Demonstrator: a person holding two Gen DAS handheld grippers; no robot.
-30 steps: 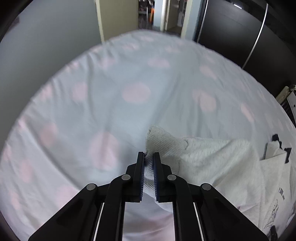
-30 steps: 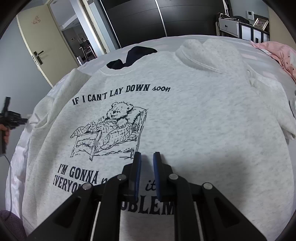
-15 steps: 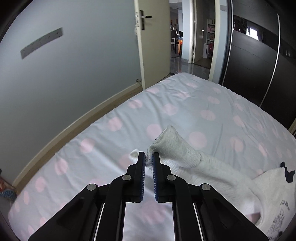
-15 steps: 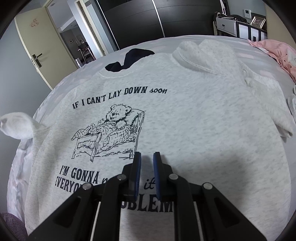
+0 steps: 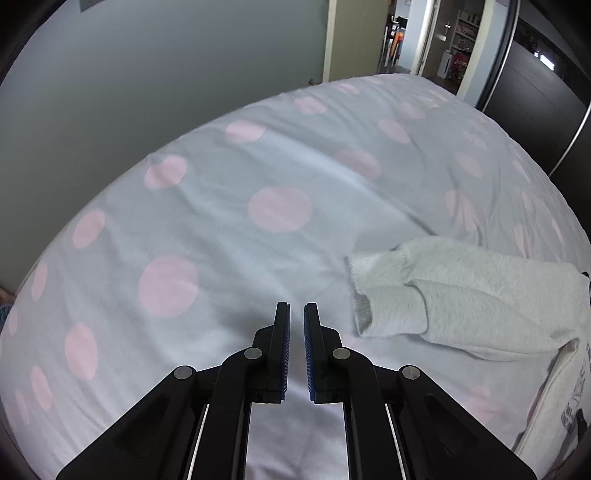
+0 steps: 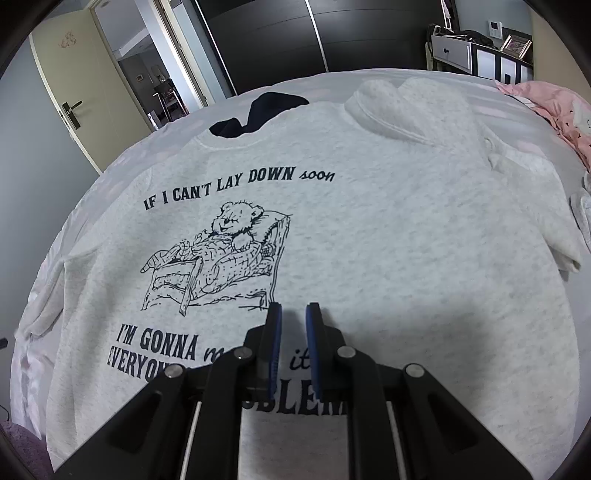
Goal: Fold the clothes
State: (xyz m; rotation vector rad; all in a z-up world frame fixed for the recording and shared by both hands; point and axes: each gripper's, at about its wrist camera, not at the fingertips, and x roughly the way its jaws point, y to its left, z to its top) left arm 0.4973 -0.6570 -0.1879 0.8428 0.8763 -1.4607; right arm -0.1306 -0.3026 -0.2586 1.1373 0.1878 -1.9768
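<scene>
A light grey sweatshirt (image 6: 369,229) lies spread flat, front up, on a bed; its chest bears a dark print of a teddy bear (image 6: 236,221) in a bed, with lettering above and below. The neckline points toward the far end of the bed, and the hem runs under the near edge of the right-wrist view. One sleeve (image 6: 391,107) is folded across the upper part of the body, near the collar. The other sleeve (image 5: 436,291) lies out to the side on the bedsheet (image 5: 221,177), doubled over so that its ribbed cuff (image 5: 360,273) faces the left tool.

The left tool (image 5: 297,314) hangs over bare sheet just beside that cuff, apart from it; its jaws are drawn nearly together with only a slim gap and nothing between them. The right tool (image 6: 293,314) hovers above the lower chest of the sweatshirt, at the printed lettering; its jaws stand narrowly parted and grip nothing.

The sheet is pale with large pink dots. A dark garment (image 6: 258,114) lies just beyond the collar. A pink cloth (image 6: 554,110) sits at the right edge of the bed. Beyond the bed: a dark wardrobe (image 6: 266,33), an open cream door (image 6: 77,85) and a grey wall (image 5: 147,74).
</scene>
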